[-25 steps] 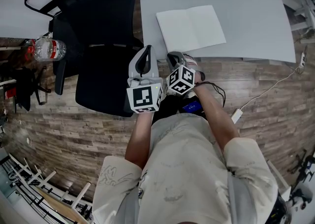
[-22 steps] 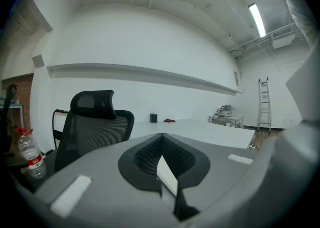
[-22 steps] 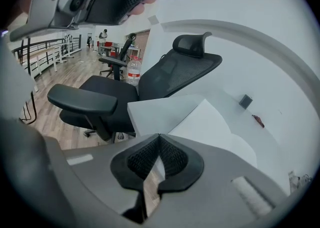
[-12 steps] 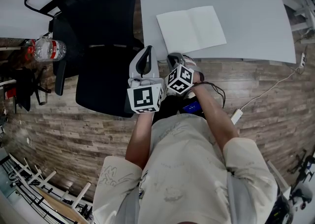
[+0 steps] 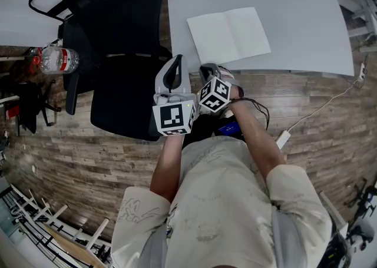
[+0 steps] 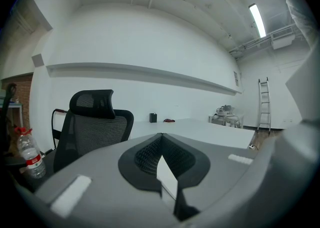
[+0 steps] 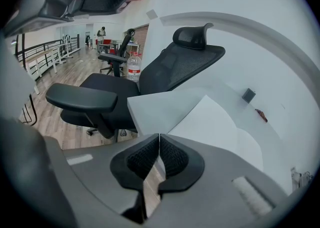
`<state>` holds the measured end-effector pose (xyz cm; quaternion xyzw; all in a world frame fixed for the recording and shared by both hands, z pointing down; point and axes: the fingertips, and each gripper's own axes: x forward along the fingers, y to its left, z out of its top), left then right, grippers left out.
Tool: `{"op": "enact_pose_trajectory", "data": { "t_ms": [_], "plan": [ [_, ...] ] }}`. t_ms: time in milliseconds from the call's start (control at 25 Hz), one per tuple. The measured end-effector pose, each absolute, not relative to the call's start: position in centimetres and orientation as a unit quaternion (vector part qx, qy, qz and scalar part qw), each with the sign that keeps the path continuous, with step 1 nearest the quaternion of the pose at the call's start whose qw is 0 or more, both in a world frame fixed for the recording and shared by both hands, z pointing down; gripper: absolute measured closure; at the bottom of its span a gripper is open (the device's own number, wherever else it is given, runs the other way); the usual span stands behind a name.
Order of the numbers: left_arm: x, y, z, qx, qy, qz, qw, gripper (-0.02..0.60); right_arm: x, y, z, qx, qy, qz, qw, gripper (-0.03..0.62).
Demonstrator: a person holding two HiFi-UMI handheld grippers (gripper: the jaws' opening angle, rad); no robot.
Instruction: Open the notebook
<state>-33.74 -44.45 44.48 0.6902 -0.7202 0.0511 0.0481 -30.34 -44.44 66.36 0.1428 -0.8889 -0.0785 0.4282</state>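
On the table [image 5: 294,19], open notebook [image 5: 228,34], left claw [image 6: 161,134] and right claw [image 7: 159,135] closed, empty, water bottle [image 5: 59,59] by chair [image 5: 118,37]

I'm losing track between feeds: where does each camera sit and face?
Head view: on the person's head, looking steeply down at table, open notebook, chair; torso, forearms, left gripper, right gripper show.
Left gripper view: on that gripper, facing level across the table; its shut jaws show.
Right gripper view: on that gripper, angled down at the notebook; shut jaws show.
Shared: all three show the chair.
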Motion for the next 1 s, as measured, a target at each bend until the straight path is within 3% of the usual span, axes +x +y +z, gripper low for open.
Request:
{"op": "enact_pose_trajectory", "data": {
  "t_ms": [1000],
  "plan": [
    [-34.4,-43.8,43.5,0.695,-0.716,0.05,0.044,0.566,-31.1,-44.9,62.3,0.177,-0.912,-0.058,0.366,0.53]
  ]
}}
